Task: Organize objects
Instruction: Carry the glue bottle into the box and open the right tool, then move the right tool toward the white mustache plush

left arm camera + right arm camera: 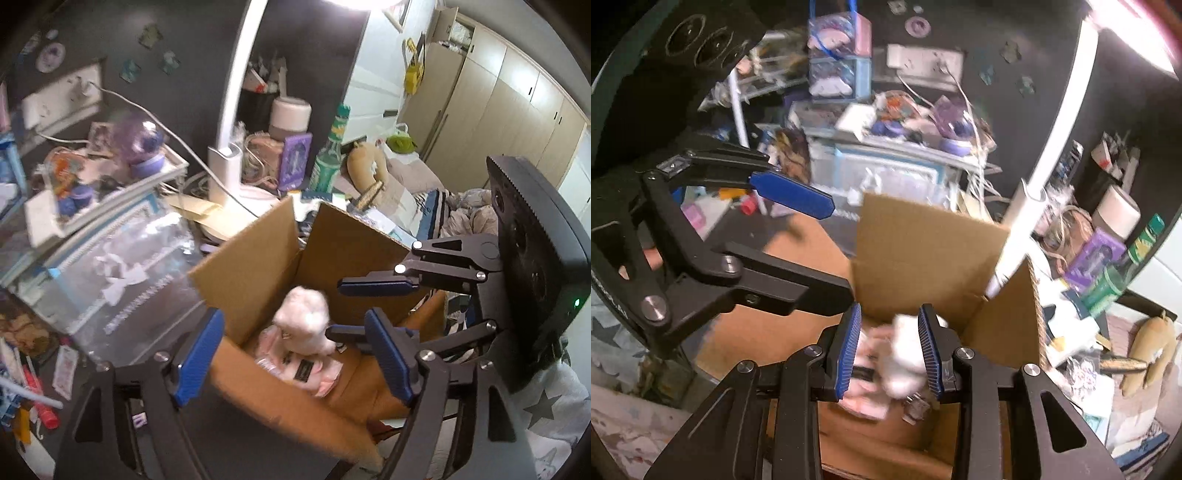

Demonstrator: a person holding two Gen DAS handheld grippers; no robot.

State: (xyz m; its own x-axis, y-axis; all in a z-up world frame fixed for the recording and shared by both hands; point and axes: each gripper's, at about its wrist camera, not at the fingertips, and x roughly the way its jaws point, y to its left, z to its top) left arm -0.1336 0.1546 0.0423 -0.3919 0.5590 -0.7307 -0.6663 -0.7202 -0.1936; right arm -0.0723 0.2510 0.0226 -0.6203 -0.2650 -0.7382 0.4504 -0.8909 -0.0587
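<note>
Cluttered bench (110, 373) is backing the cardboard box (258, 266), where the right claw (892, 356), half-spread, is hovering around the pink plush (905, 365) while the left claw (295, 362) is gaping wide, empty.

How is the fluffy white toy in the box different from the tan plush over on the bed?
The fluffy white toy is pale and pinkish, while the tan plush is yellowish-brown. The white toy sits inside the cardboard box on a pink packet; the tan plush lies out on the bed. The right gripper frames the white toy; nothing is near the tan one. Both look soft.
</note>
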